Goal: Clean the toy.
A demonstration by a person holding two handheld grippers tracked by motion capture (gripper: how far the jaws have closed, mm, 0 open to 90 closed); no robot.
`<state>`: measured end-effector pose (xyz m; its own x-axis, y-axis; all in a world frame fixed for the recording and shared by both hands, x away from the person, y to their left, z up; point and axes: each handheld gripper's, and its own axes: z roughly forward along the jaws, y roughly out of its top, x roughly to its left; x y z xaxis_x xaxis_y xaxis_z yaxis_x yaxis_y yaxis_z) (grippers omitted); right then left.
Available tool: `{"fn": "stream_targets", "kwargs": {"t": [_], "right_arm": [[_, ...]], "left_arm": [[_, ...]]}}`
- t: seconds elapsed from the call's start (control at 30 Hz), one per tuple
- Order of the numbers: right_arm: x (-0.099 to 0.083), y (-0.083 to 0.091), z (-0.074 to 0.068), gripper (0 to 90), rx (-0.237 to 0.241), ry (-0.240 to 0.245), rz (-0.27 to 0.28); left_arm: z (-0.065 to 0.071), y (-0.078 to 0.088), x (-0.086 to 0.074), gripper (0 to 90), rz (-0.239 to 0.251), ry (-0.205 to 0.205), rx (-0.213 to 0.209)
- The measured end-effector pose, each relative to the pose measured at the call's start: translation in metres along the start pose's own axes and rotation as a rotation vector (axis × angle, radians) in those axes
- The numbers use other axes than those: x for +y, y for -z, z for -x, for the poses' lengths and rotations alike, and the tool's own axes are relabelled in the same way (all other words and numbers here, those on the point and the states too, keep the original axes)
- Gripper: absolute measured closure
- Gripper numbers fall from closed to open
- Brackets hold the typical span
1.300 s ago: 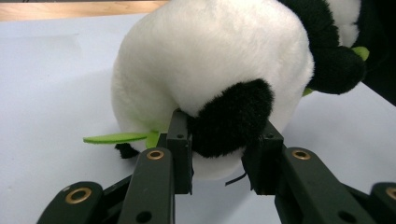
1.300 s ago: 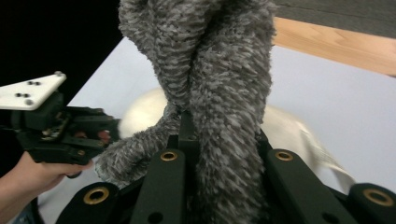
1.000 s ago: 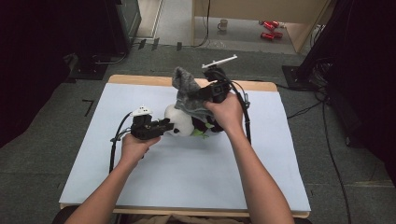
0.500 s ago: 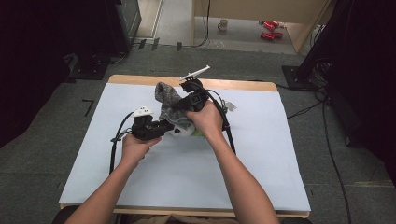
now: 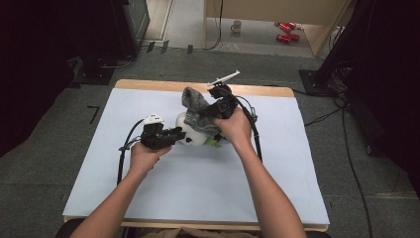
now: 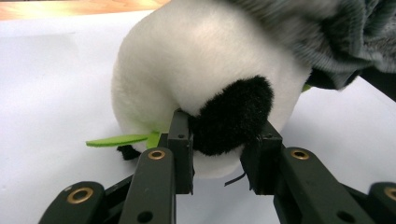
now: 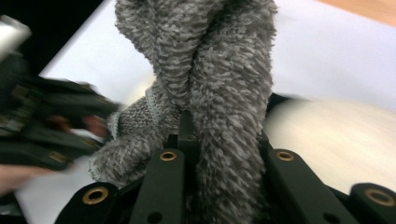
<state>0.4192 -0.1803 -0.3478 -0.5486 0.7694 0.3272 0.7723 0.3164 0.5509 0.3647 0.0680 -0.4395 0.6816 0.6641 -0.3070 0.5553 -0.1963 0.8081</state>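
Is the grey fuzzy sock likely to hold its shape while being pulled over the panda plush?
Probably not: the grey fuzzy sock bunches and folds limply in the right gripper, so it looks floppy. Its fluffy pile probably grips rather than slips.

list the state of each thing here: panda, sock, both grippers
panda: lying on the table, black limb pinched
sock: partly over the panda, bunched and stretched
left gripper: shut on the panda's limb
right gripper: shut on the sock
table: covered with a white sheet
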Motion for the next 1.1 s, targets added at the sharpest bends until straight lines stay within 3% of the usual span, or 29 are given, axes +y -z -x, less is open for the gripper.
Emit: {"fn": "stream_targets", "kwargs": {"t": [0.1, 0.23, 0.43, 0.53, 0.77, 0.9, 1.1], "right_arm": [[-0.008, 0.011, 0.014, 76.3, 0.028, -0.037, 0.028], [-0.016, 0.025, 0.023, 76.3, 0.028, -0.042, 0.057], [-0.026, 0.044, 0.044, 76.1, 0.003, -0.067, 0.114], [-0.033, 0.052, 0.062, 76.1, -0.015, -0.101, 0.147], [-0.05, 0.051, 0.094, 76.3, 0.007, -0.182, 0.21], [-0.055, 0.046, 0.102, 76.4, 0.006, -0.199, 0.228], [-0.06, 0.038, 0.109, 76.7, 0.018, -0.218, 0.238]], "left_arm": [[0.002, -0.001, 0.0, 68.4, 0.005, -0.011, -0.004], [0.002, -0.003, -0.001, 68.6, -0.006, -0.019, 0.002], [-0.003, -0.002, -0.001, 68.5, -0.016, -0.001, 0.007], [-0.005, -0.003, -0.002, 68.7, -0.012, 0.01, 0.004], [-0.007, -0.004, -0.002, 68.8, -0.015, 0.015, 0.002], [-0.007, -0.004, -0.001, 68.7, -0.022, 0.036, -0.005], [-0.007, -0.004, 0.0, 68.8, -0.026, 0.032, -0.005]]}}
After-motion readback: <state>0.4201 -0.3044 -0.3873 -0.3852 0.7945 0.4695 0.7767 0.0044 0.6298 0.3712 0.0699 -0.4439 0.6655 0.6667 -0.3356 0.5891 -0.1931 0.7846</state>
